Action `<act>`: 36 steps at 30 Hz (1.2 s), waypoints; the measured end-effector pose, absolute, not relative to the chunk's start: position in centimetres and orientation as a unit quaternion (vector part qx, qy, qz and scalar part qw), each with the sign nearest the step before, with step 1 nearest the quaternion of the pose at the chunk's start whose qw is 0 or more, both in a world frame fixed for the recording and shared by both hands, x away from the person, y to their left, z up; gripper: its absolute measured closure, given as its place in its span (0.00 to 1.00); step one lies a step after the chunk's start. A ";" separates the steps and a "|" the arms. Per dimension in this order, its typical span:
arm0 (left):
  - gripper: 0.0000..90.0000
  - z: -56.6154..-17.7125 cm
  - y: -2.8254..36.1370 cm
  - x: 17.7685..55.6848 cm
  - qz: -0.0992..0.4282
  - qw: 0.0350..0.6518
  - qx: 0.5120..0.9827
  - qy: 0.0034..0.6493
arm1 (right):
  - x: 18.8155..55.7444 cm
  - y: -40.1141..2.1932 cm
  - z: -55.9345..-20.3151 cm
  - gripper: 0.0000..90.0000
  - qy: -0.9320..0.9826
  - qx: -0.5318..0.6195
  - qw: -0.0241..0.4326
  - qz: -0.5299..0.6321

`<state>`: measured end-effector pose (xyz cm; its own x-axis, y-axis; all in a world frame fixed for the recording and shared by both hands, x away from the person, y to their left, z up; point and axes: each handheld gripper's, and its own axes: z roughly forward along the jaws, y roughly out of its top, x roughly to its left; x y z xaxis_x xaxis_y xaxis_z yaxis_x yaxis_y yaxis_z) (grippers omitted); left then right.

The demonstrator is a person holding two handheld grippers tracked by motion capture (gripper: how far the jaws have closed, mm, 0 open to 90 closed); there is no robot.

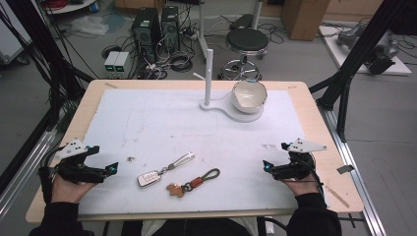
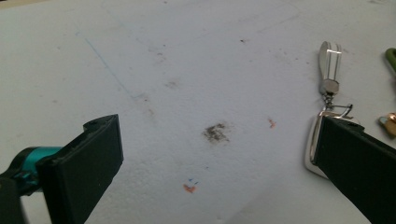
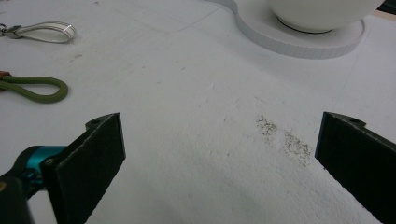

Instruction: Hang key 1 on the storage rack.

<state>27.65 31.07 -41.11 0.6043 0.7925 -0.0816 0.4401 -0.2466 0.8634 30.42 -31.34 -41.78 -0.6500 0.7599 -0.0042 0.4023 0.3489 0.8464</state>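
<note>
Jaws released on both tools you hold: left gripper and right gripper, each grasping nothing, at the white mat's near corners. Between them lie two keychains: one silver-looped, one green-corded. One bowl sits on one stand.

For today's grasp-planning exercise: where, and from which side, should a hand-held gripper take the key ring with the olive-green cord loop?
Probably the olive-green cord loop itself. It lies flat on the white mat, angled toward the right hand-held gripper, away from the copper-coloured charm. Come from above with the jaws straddling the loop's two strands, since it is soft and narrow.
</note>
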 end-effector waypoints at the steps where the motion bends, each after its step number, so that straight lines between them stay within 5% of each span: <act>1: 0.02 -41.1 31.1 27.7 0.190 0.464 0.766 0.402 | 30.4 -31.3 -41.8 0.01 0.796 0.365 0.204 0.438; 36: 0.02 -39.7 24.4 28.1 0.136 0.472 0.805 0.333 | 30.4 -31.2 -41.9 0.01 0.798 0.366 0.227 0.421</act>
<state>28.06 24.36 -39.66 0.7413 0.6643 -0.0955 0.4083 -0.3335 0.8497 30.35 -31.16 -41.88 -0.6290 0.7756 -0.0532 0.3940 0.3771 0.8382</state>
